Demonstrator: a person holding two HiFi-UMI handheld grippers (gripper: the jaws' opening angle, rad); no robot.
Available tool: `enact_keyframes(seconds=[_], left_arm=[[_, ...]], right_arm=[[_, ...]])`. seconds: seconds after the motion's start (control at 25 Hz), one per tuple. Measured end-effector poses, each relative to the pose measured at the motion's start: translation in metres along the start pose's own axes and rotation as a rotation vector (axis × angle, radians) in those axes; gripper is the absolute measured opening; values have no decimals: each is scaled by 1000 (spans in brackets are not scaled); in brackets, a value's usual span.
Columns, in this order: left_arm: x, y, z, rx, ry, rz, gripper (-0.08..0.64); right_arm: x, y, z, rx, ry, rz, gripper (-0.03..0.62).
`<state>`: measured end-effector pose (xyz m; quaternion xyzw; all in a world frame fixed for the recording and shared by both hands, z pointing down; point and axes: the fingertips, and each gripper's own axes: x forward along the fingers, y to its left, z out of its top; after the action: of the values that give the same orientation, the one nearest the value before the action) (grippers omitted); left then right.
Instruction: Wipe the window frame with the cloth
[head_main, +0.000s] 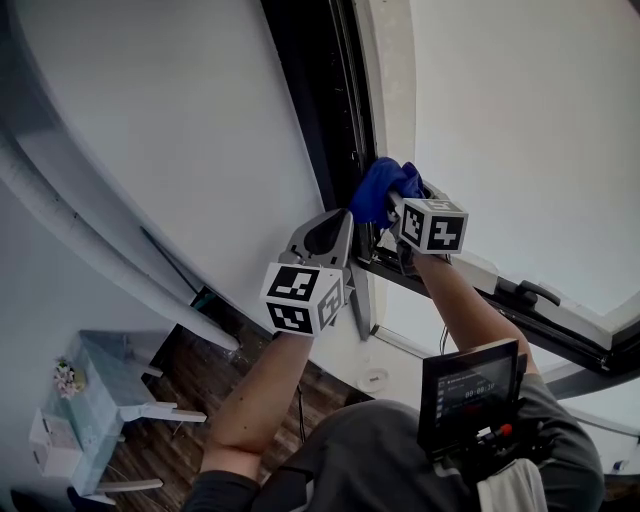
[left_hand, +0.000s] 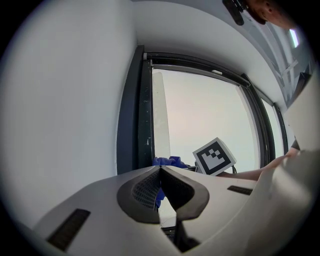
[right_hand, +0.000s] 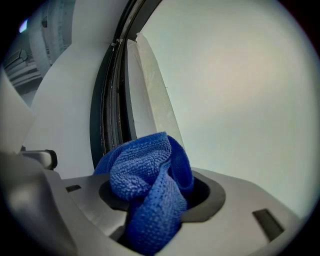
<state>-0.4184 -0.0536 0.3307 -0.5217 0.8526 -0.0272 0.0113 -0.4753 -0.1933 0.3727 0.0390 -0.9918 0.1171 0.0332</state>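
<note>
White wall upper left of the head view, pale glass upper right, dark frame slanting between. Can't really make out where cloth meets frame, hidden behind its own bunched folds. Blue, nubbly microfibre, crumpled into a wad mid-picture at the frame's inner edge. Pinched tight in right gripper, with one fold trailing down between smooth grey jaws. Left gripper pressed together on nothing, just lower left of the cloth.

Bunched blue microfiber cloth, clamped in right gripper, sits at dark window frame corner.
</note>
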Motion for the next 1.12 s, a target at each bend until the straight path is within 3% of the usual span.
enact_keyframes(seconds=[0.24, 0.4, 0.8, 1.0, 1.12], left_arm=[[3, 0, -19, -2, 29, -8, 9], [4, -5, -29, 23, 42, -37, 9], [5, -6, -56, -8, 74, -64, 9], [8, -6, -68, -5, 101, -83, 9], [9, -7, -73, -11, 105, -97, 9]], right_arm=[[1, -4, -14, -5, -14, -8, 236], [3, -10, -34, 12, 15, -28, 236], [7, -28, -94, 39, 116, -98, 236], [9, -31, -105, -18, 116, -130, 236], [10, -35, -119, -5, 147, -148, 236]])
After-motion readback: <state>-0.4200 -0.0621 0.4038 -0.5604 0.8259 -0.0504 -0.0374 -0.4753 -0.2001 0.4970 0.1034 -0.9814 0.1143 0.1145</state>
